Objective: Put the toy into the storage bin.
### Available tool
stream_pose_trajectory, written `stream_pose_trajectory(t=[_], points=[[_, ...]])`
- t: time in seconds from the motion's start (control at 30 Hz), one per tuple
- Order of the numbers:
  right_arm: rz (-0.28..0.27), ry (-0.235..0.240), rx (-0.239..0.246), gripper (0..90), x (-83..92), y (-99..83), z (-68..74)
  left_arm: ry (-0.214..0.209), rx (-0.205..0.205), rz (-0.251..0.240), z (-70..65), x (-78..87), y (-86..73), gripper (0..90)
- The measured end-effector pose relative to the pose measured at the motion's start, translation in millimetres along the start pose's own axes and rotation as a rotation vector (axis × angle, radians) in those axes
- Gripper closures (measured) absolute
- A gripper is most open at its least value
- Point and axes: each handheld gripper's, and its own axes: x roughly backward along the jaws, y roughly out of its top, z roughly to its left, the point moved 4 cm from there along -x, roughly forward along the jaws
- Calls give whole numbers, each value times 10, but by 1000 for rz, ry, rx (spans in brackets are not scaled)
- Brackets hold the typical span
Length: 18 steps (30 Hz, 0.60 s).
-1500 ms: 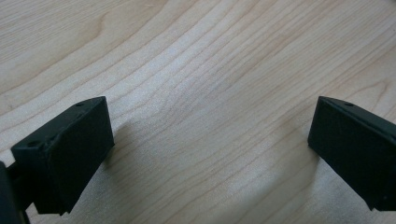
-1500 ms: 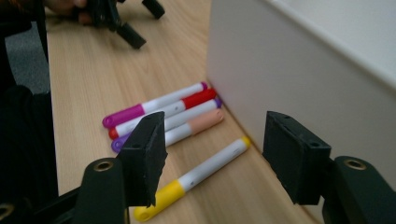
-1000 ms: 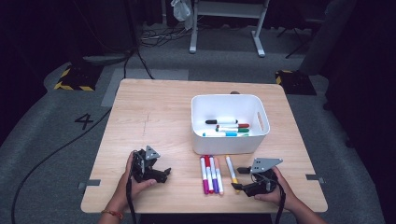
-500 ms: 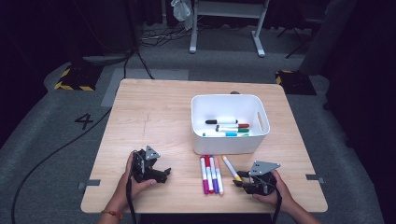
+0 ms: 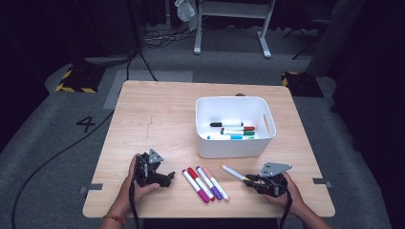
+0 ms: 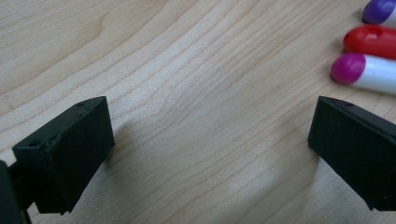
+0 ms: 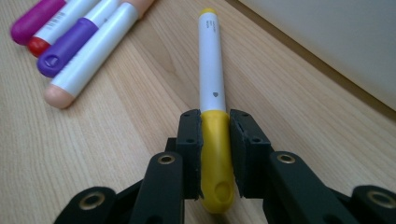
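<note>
My right gripper is shut on the yellow cap of a yellow marker that lies on the wooden table in front of the white bin. In the high view this yellow marker points away toward the bin. Three markers, red, purple and peach, lie side by side between the grippers. My left gripper rests low on the table to their left, open, with bare wood between its jaws.
The white bin holds several markers, among them black and blue. Marker caps in purple, red and magenta show at the upper right of the left gripper view. The table's front edge runs just below both hands.
The right gripper has slid slightly left and closed on the yellow marker's cap. The left gripper has stayed in place.
</note>
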Motion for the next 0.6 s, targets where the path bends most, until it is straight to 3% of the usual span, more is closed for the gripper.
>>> stream_pose_trajectory(t=[0.33, 0.4, 0.53, 0.6], points=[[6, -8, 15, 756, 13, 2, -21, -1, -9, 2, -66, 43, -49, 4], [7, -7, 19, 756, 16, -2, -7, -19, -38, 6, -79, 84, -95, 4], [6, -1, 22, 756, 14, -5, -12, 4, -17, -2, -122, 108, -125, 4], [7, 1, 20, 756, 15, -4, -21, -4, -39, -3, -134, 107, -123, 4]])
